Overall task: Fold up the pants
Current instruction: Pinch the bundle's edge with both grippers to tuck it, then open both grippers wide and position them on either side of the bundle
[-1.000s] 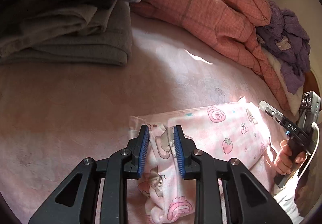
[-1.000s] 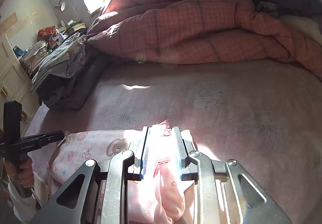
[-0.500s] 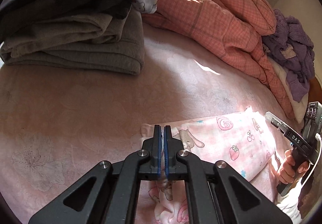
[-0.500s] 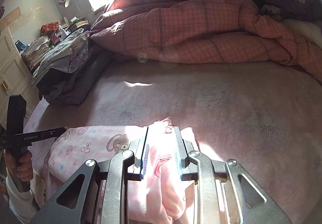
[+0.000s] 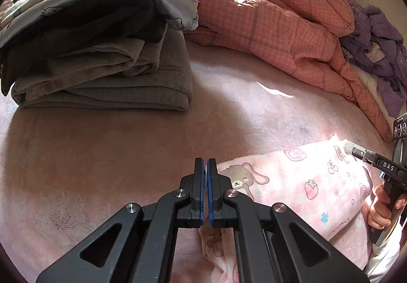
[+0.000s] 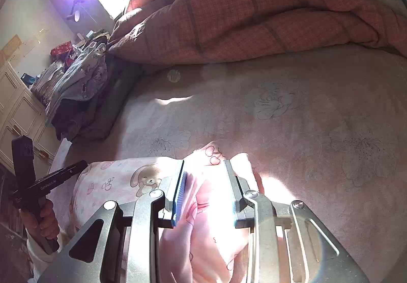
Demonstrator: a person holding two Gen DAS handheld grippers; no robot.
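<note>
Left gripper [image 5: 206,164]: jaws pressed together, blue pads nearly meeting; a thin fold of the pants' edge appears pinched between them, with cloth hanging below the fingers.
Right gripper [image 6: 204,176]: jaws opening, partly apart; bunched pink cloth lies between them, sunlit, and the pads do not clearly press on it.
Pants [image 5: 300,178]: pink, printed with bunnies, strawberries and cherries; folded into a band lying across the near part of the bed, stretched between the two grippers.
Right hand [image 5: 381,209]: wrapped around its gripper's black handle at the pants' far end.
Left hand [image 6: 45,219]: gripping its handle by the bed's edge.
Bed sheet [image 5: 101,155]: pale pink with flower outlines, under the pants.
Folded clothes stack [image 5: 101,66]: grey and dark layers, white printed piece on top, well apart from the pants.
Checked quilt [image 5: 279,23]: heaped behind.
Purple fleece [image 5: 376,49]: beside the quilt.
</note>
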